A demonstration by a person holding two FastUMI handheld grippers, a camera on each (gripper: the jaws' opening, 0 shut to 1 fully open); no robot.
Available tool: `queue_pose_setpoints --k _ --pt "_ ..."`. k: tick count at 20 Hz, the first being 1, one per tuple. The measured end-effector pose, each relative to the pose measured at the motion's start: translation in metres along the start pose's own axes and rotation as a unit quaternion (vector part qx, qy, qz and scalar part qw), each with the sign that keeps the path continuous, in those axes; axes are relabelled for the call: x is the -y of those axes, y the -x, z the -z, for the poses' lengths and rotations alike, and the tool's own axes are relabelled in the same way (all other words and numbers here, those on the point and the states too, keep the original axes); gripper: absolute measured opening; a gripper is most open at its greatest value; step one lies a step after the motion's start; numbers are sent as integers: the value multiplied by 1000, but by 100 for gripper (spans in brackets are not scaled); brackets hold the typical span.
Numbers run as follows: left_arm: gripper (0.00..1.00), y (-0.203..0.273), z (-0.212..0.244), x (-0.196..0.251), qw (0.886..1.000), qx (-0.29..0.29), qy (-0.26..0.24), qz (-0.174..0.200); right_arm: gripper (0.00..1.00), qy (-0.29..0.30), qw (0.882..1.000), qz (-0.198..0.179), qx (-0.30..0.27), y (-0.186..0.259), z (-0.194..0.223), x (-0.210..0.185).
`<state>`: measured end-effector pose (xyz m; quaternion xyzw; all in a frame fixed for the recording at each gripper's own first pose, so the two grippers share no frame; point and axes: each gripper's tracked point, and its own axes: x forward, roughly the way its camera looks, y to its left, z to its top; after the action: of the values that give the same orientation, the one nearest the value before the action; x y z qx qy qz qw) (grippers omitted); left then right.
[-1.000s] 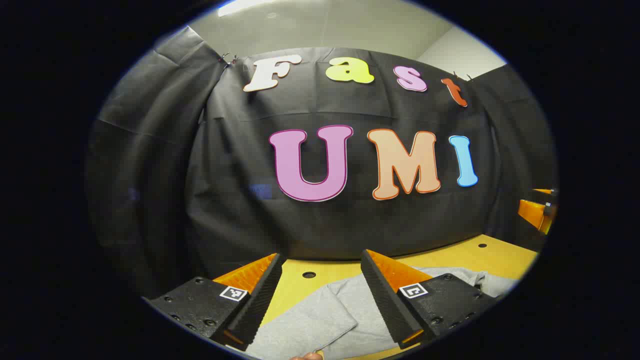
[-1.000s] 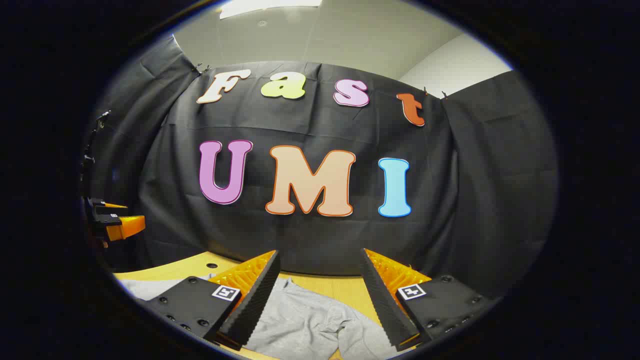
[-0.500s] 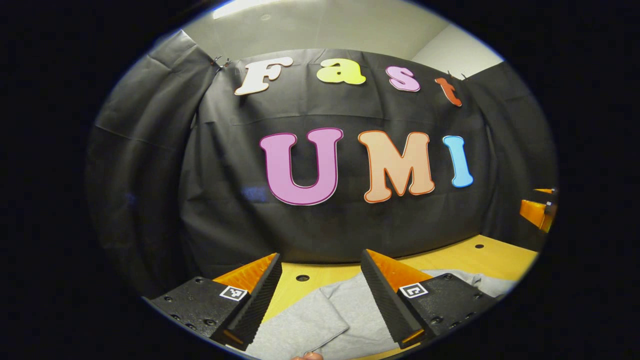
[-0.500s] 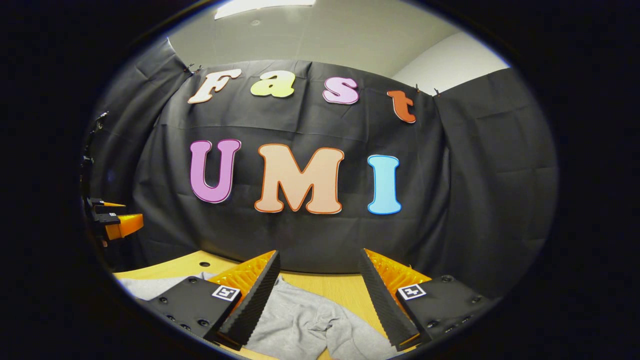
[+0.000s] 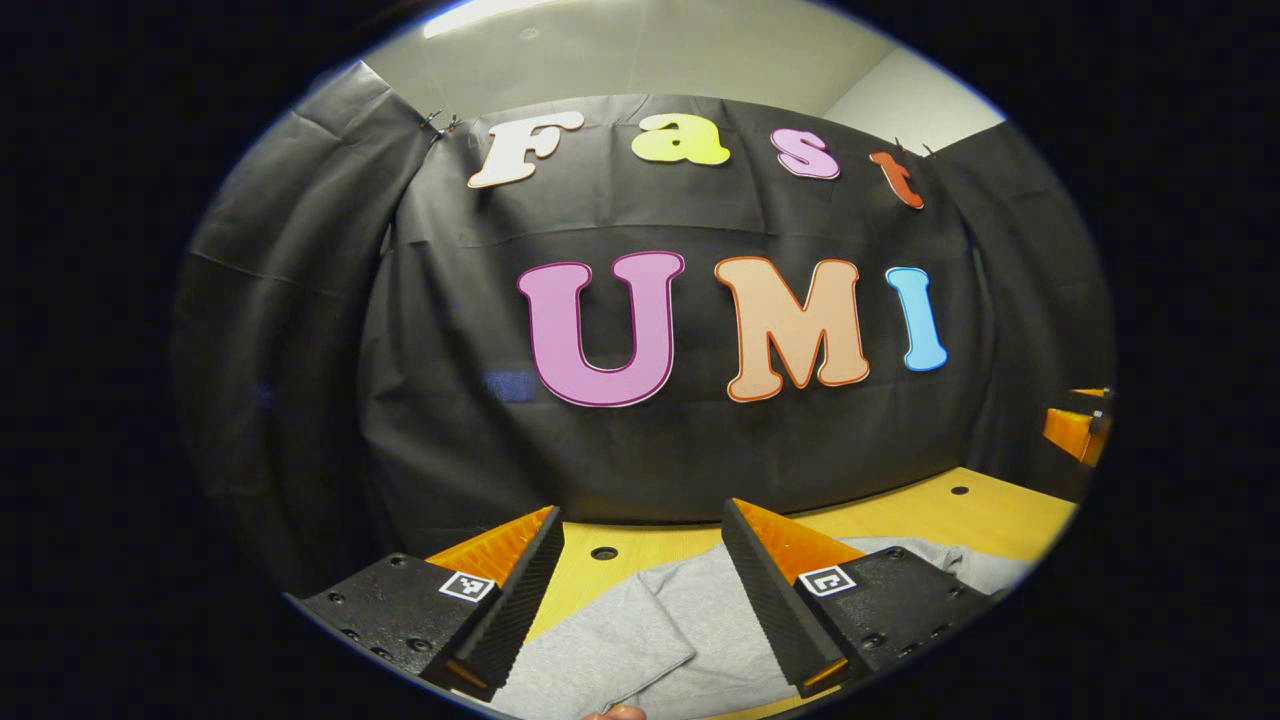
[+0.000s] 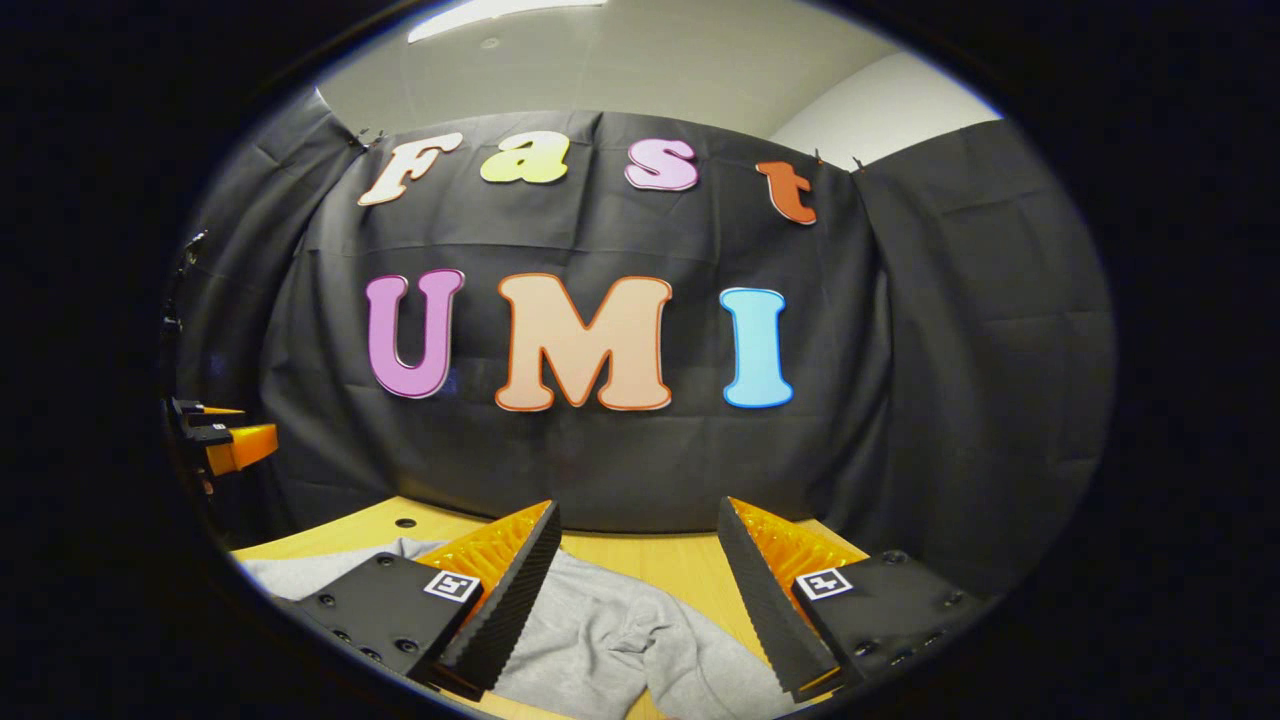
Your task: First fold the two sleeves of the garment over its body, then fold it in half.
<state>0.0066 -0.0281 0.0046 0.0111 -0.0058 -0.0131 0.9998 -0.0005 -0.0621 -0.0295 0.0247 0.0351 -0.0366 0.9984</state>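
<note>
Grey garment (image 5: 690, 630) laid on a wooden table (image 5: 980, 515), both tongs held above it.

The left gripper (image 5: 640, 580) is held with its jaws wide apart and nothing between them; a flat sleeve (image 5: 600, 655) is seen at 6 o'clock. The right gripper (image 6: 635, 585) is likewise spread and holds nothing; rumpled cloth is seen below at 6 o'clock. The other gripper is glimpsed at 3 o'clock in the left gripper view and at 9 o'clock in the right gripper view.

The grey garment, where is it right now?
The grey garment lies on the yellow table before the black cloth wall, low in both gripper views, under the open left gripper and right gripper.
</note>
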Motion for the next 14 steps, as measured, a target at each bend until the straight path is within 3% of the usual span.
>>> queue_pose_setpoints --k 8,14 --pt "94 -6 2 8 1000 -4 -7 8 99 36 995 73 -61 9 51 98" --pt "94 -12 2 24 1000 -4 -5 22 99 57 983 98 -145 46 114 147"
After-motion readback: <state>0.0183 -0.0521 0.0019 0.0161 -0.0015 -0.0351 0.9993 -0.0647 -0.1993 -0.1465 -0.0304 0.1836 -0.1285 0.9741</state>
